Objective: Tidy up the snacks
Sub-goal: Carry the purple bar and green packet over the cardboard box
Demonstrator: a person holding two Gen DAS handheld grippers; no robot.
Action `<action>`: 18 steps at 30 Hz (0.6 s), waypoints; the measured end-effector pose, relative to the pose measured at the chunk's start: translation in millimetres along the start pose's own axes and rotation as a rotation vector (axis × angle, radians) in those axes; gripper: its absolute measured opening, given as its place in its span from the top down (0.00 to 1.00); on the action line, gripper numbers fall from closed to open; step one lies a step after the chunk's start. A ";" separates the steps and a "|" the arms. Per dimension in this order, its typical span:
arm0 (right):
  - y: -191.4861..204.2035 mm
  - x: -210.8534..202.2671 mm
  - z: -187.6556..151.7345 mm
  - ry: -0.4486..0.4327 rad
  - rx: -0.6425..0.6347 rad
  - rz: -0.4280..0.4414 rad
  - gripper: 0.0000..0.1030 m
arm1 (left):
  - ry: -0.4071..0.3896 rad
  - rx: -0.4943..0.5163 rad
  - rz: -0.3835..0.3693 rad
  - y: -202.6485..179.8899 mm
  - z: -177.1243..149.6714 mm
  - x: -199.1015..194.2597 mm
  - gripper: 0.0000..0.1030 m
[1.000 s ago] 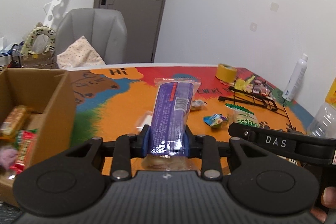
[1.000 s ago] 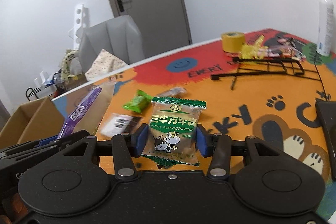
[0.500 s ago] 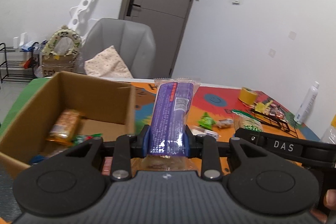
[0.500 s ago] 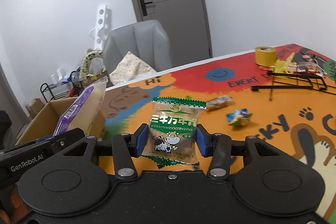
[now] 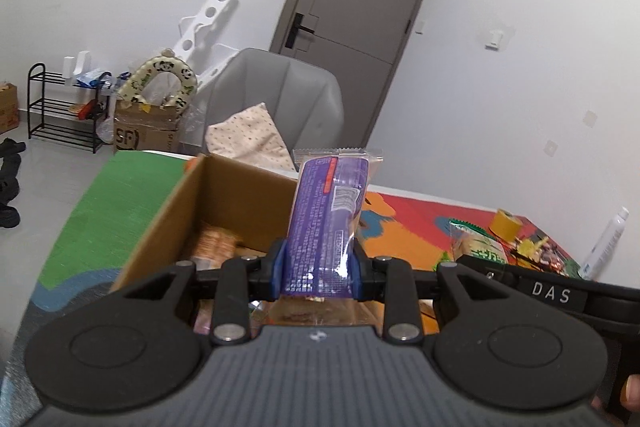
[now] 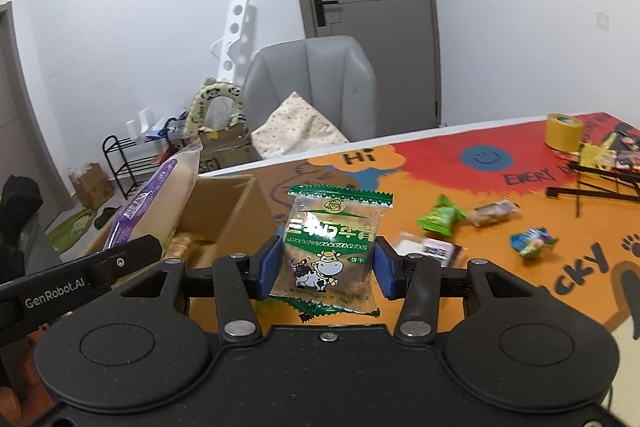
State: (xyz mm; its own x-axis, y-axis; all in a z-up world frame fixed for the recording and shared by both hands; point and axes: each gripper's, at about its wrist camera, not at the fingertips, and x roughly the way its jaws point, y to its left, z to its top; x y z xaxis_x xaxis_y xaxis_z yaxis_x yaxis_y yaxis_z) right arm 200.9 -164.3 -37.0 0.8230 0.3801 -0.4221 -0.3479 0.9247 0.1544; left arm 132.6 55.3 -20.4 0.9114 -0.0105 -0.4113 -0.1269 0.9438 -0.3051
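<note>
Carrying the purple snack pack (image 5: 326, 223) clamped in the left gripper (image 5: 318, 269) and the green biscuit packet (image 6: 330, 247) clamped in the right gripper (image 6: 324, 269), each should be brought fully over the cardboard box (image 6: 224, 205) on the worktop (image 6: 500, 267) before letting go.

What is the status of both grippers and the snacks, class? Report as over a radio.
Left gripper shut on purple packet. Right gripper shut on green biscuit packet. Cardboard box ahead, nothing blocking.
</note>
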 end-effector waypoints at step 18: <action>54.5 41.8 19.0 0.029 -0.042 0.087 0.55 | 0.010 -0.041 0.064 43.9 13.9 17.6 0.76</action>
State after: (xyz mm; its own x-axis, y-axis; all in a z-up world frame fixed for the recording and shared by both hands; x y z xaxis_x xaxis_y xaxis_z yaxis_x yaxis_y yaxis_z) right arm 224.9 -97.6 -29.3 0.7753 0.4581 -0.4347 -0.4369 0.8861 0.1545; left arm 148.4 101.2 -29.1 0.8971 0.0465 -0.4394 -0.2013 0.9283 -0.3126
